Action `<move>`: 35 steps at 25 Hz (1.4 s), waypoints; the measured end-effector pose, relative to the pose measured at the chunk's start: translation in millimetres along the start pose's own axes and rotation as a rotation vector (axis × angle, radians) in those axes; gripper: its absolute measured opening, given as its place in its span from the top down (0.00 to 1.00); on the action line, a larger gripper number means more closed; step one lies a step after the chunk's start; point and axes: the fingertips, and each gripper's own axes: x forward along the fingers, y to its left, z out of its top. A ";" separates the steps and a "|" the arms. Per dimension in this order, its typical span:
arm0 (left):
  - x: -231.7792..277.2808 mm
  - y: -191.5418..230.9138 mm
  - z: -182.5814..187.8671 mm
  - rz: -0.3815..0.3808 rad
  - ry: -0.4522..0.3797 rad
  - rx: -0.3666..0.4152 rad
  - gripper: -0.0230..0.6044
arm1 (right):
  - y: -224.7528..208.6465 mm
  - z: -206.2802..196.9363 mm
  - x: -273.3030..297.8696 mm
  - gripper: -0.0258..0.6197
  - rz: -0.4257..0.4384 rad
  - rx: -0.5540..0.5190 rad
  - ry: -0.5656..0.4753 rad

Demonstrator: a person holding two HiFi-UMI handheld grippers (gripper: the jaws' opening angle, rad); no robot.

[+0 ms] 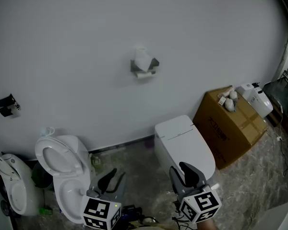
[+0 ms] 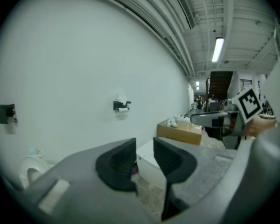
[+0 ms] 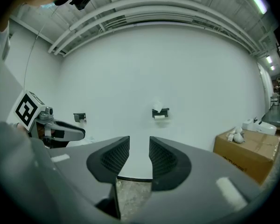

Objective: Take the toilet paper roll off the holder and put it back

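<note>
A white toilet paper roll (image 1: 143,60) sits on a dark wall-mounted holder (image 1: 153,63) in the middle of the white wall, far ahead of both grippers. In the left gripper view the roll (image 2: 122,107) is small and distant; in the right gripper view the roll (image 3: 159,112) lies just right of the jaw line. My left gripper (image 1: 115,174) is at the bottom of the head view, open and empty. My right gripper (image 1: 183,170) is beside it, over the closed toilet, and is also open with nothing between its jaws.
A closed white toilet (image 1: 182,143) stands below the holder. To the left are an open-lid toilet (image 1: 62,166) and another white fixture (image 1: 12,186). A cardboard box (image 1: 230,126) with small items sits to the right. A second black fitting (image 1: 7,105) hangs on the left wall.
</note>
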 end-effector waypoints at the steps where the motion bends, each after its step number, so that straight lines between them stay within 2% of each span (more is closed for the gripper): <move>1: -0.3 -2.9 1.1 0.002 -0.002 0.001 0.79 | -2.3 0.4 -2.1 0.78 -0.001 0.000 0.003; 6: -4.8 -20.5 -0.1 0.019 0.010 -0.030 0.79 | -10.3 -2.3 -12.1 0.78 0.025 -0.002 0.003; 10: -6.6 -27.0 -10.7 0.039 0.009 -0.018 0.79 | -10.7 -8.9 -15.7 0.78 0.059 -0.032 0.004; 19: -2.7 -35.8 -11.7 0.039 0.003 0.004 0.78 | -18.1 -15.2 -21.2 0.78 0.056 -0.018 0.006; 27: 24.2 -24.2 -8.7 0.016 -0.001 0.016 0.78 | -30.5 -17.3 -1.0 0.78 0.042 -0.015 -0.004; 35: 74.9 5.5 7.4 -0.014 0.007 0.030 0.78 | -55.2 -2.8 47.2 0.78 0.017 -0.020 -0.013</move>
